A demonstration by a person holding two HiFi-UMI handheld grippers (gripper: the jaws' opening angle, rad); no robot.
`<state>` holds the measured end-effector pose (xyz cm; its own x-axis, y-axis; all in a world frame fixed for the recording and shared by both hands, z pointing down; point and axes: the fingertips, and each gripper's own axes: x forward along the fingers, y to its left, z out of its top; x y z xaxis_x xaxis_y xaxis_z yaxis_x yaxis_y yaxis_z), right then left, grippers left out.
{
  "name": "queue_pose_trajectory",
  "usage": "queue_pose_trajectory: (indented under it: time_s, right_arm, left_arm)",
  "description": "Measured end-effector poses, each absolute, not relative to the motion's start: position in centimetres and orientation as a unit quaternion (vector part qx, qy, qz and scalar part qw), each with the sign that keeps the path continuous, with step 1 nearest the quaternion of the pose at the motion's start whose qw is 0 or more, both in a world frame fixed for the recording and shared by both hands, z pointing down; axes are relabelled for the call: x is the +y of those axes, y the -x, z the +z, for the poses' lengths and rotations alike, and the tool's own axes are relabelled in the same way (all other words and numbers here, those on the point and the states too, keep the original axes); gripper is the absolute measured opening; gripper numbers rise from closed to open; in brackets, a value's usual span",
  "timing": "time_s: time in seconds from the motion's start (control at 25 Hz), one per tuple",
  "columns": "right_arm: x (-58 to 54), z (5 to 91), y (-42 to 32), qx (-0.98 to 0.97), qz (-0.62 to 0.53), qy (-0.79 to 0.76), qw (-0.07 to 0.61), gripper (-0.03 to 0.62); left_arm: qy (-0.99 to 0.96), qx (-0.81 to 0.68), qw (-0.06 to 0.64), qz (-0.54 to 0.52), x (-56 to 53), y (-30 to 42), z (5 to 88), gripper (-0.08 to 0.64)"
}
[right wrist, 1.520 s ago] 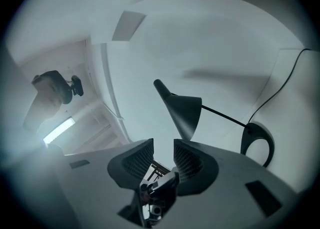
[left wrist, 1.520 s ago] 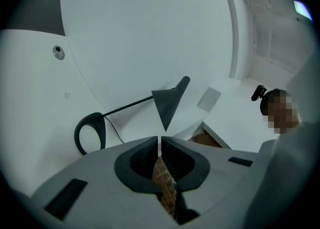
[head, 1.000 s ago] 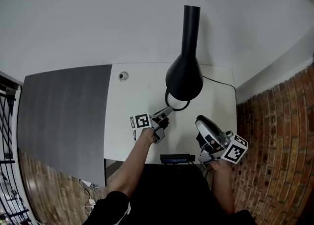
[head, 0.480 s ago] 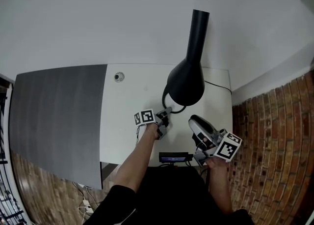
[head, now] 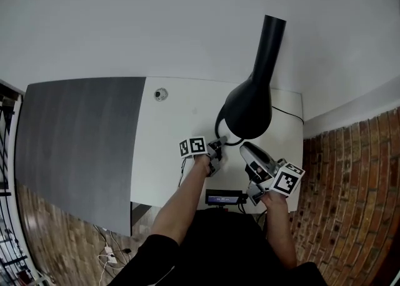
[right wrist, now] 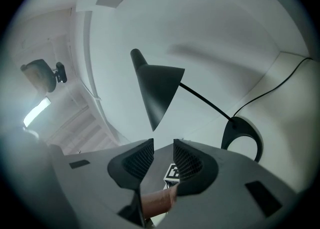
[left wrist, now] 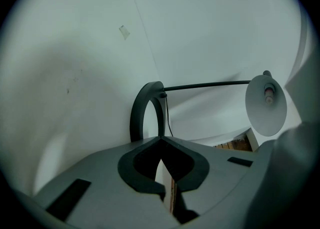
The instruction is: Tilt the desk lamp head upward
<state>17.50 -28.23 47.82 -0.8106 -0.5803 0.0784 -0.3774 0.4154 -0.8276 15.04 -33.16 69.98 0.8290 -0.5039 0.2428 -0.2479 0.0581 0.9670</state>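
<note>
The black desk lamp stands on the white desk. Its cone head hangs over the ring base. In the left gripper view I see the ring base, the thin arm and the head's pale inside. My left gripper is shut on nothing, its tips just short of the ring. My right gripper is open by a narrow gap and holds nothing. It points up at the lamp head, well short of it.
A black cable runs from the lamp base to the desk's right edge. A round grommet sits at the desk's back left. A small black device lies at the front edge. Brick wall is on the right, a dark grey surface on the left.
The head camera has shifted, so the lamp sits further right in the view. Both grippers have edged closer to the lamp base. Neither has taken hold of anything.
</note>
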Motion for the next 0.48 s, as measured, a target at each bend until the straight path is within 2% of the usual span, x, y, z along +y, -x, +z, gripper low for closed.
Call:
queue_pose_trajectory:
  time_s: [0.48]
  right_arm:
    - [-29.9, 44.4, -16.3, 0.856, -0.413, 0.259, 0.174, 0.109]
  left_arm:
    - [-0.678, -0.287, 0.670, -0.095, -33.2, -14.8, 70.0, 0.009]
